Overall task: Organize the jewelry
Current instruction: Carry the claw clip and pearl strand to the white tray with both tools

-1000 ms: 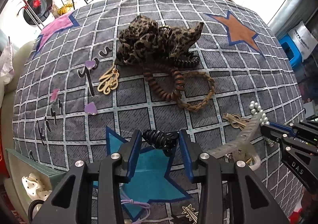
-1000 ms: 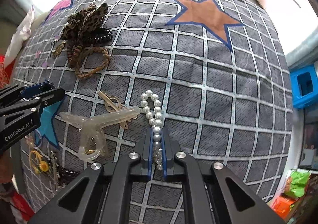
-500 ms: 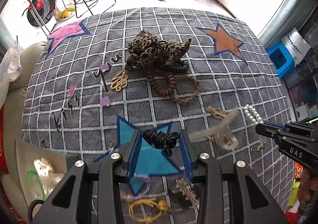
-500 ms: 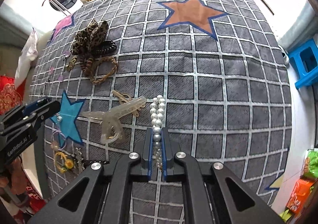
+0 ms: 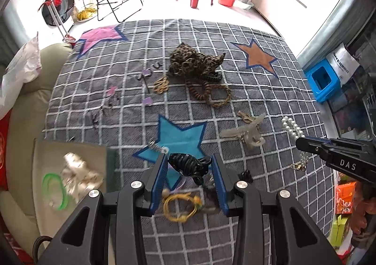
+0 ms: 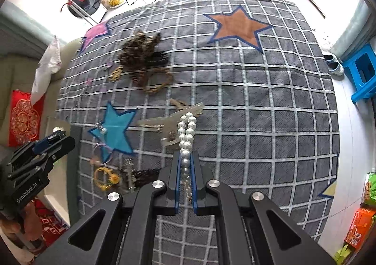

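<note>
My left gripper (image 5: pixel 189 163) is shut on a black claw hair clip (image 5: pixel 188 165) and holds it high above the grey checked mat (image 5: pixel 258 91). My right gripper (image 6: pixel 185 159) is shut on a white pearl bracelet (image 6: pixel 186 133), which also shows hanging from it in the left wrist view (image 5: pixel 293 128). A clear hair clip (image 5: pixel 246 132) lies on the mat. A leopard scrunchie (image 5: pixel 192 62) with coiled and braided hair ties (image 5: pixel 211 93) lies farther back. An open box (image 5: pixel 70 171) with a green bangle and a white item sits at the left.
A yellow hair tie (image 5: pixel 181 203) and small dark clips lie under the left gripper. Small pins and purple hearts (image 5: pixel 147 100) lie left of the scrunchie. A beige sofa (image 5: pixel 25 105) borders the mat on the left, a blue stool (image 5: pixel 324 81) on the right.
Both grippers have risen well above the mat, each with its item. The pearl bracelet has left the mat. The box at the left has come further into the left view.
</note>
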Demonstrator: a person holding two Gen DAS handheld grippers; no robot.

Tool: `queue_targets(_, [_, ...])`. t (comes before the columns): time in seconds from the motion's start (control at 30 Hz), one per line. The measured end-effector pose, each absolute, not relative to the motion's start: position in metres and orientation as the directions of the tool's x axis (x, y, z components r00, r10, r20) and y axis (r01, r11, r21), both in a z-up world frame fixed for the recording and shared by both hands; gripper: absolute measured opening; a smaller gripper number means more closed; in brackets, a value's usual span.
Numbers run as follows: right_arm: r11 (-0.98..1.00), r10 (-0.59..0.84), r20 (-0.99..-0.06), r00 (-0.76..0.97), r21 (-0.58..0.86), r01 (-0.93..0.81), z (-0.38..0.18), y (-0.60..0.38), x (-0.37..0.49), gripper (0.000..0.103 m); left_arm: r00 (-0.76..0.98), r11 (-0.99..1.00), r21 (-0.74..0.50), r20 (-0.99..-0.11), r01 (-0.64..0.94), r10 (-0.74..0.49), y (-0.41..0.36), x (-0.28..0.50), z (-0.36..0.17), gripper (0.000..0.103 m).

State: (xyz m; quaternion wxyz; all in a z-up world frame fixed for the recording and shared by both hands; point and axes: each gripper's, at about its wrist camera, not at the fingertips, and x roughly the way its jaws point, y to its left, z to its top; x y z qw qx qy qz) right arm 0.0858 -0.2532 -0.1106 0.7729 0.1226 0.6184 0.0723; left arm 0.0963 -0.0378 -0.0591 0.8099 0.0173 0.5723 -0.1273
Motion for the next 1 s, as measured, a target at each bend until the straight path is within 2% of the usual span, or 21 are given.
queue_targets(0.63, [0.933, 0.347, -0.915, 0.206, 0.314, -0.178, -0.063, -0.121, 0.077, 0.008, 0.353, 0.992, -0.117, -0.928, 0.037, -0.122, 0.094, 0.027, -0.031, 0.04])
queue_targets(1.0, [0.872, 0.398, -0.908, 0.131, 0.33, -0.36, -0.06, -0.009, 0.075, 0.008, 0.321, 0.987, -0.07, -0.947, -0.147, -0.019, 0.186, -0.014, -0.056, 0.04])
